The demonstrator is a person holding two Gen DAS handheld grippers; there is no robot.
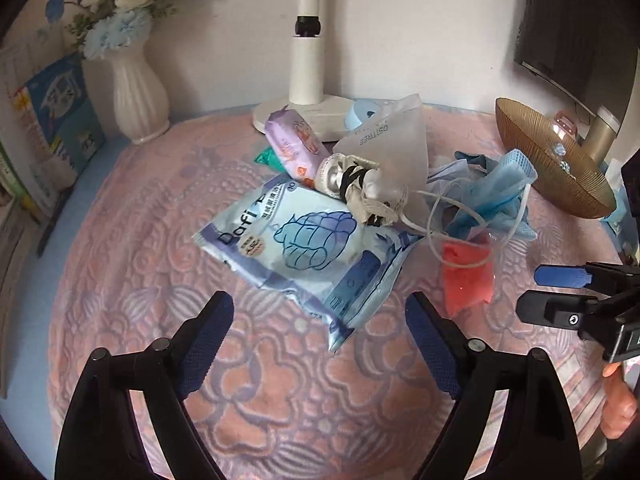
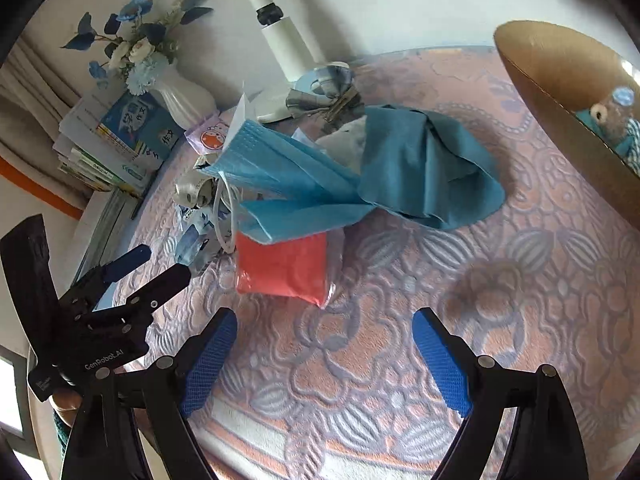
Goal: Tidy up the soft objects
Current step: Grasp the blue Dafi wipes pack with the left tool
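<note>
Pink embossed tablecloth (image 1: 120, 280), gold bowl (image 1: 552, 160) far right | soft pile centre: wipes pack (image 1: 312, 248), blue face mask (image 2: 280, 176), red pouch (image 2: 280, 268) | left gripper (image 1: 320, 344) and right gripper (image 2: 324, 360) held apart, empty | red pouch, nearest, judged best pinched first at its edge.

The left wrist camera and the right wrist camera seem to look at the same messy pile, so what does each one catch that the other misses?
Only the left wrist view shows the front of the big light-blue Dafi packet and the whole purple wipes pack.

Only the right wrist view shows the teal cloth spread out, and a small teddy in the bowl.

Both show the red packet, blue face masks, golden bowl, white vase, and both open grippers, left and right.
</note>
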